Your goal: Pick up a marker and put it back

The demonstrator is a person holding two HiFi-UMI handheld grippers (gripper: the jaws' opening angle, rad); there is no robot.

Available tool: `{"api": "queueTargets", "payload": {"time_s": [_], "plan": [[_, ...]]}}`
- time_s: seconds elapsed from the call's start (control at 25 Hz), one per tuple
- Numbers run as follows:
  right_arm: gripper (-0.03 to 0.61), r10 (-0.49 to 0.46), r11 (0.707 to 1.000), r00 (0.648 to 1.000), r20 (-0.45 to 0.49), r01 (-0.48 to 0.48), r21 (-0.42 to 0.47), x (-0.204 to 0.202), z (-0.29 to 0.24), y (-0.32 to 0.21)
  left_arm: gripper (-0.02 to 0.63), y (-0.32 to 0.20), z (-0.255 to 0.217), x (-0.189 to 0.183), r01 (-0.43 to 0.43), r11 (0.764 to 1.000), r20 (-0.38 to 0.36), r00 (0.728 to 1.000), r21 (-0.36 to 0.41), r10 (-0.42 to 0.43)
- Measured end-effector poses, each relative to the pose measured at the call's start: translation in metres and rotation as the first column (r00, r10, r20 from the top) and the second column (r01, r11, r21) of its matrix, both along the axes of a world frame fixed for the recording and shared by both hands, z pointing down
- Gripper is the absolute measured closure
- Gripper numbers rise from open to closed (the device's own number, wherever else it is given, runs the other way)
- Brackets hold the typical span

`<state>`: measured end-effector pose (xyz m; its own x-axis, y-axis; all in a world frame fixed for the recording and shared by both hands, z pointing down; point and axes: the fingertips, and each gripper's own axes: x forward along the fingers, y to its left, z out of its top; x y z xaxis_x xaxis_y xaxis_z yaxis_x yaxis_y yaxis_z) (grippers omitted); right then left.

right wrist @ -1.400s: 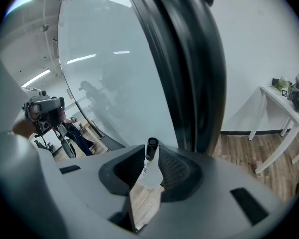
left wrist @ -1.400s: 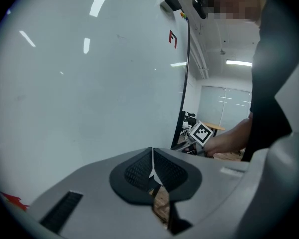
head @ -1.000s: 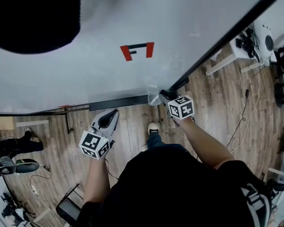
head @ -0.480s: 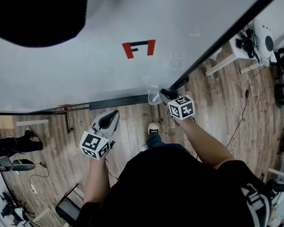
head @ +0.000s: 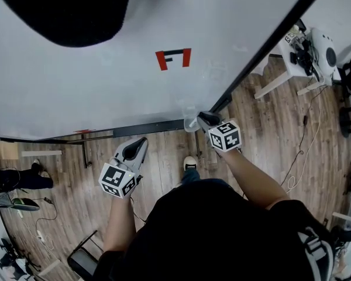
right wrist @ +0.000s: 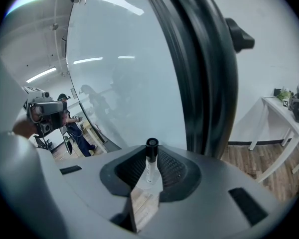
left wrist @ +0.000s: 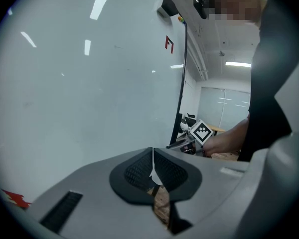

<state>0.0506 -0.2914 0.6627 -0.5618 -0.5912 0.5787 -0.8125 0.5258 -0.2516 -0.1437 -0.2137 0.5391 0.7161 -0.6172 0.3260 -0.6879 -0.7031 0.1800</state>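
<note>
From the head view, the whiteboard (head: 105, 92) fills the upper frame, a red mark (head: 173, 58) on its face. The left gripper (head: 136, 146) hangs just below the board's bottom edge, over the wooden floor (head: 164, 157). The right gripper (head: 202, 119) sits at that same bottom edge, right by the board's black frame (head: 263, 51). A white table (head: 292, 60) stands beyond the frame, off the board's right side. Over to the left gripper view: both jaws are pressed together with nothing between them, tips aimed along the board's surface, red mark high above. Now the right gripper view: the jaws are clamped on the marker (right wrist: 149, 159), which is pinched by its white barrel and stands upright with its black end poking above the pads. It is just in front of the board's glossy face, with the black frame rising close behind it.
</note>
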Motion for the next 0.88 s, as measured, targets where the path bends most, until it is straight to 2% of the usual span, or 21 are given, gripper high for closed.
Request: {"api": "queueTargets", "payload": {"time_s": [0.48,0.88], "plan": [[0.515,-0.054,0.993,0.999,-0.003,0.054,0.105,-0.011,-0.052,0.008,0.597,0.006,-0.027,-0.003,0.001,0.998,0.015,1.0,0.055,-0.002],[0.515,-0.055,0.984,0.998,0.007,0.053,0.172,0.002,-0.09,0.02,0.597,0.011,-0.041,0.008,-0.017,0.996,0.013,1.0,0.09,0.016]]}}
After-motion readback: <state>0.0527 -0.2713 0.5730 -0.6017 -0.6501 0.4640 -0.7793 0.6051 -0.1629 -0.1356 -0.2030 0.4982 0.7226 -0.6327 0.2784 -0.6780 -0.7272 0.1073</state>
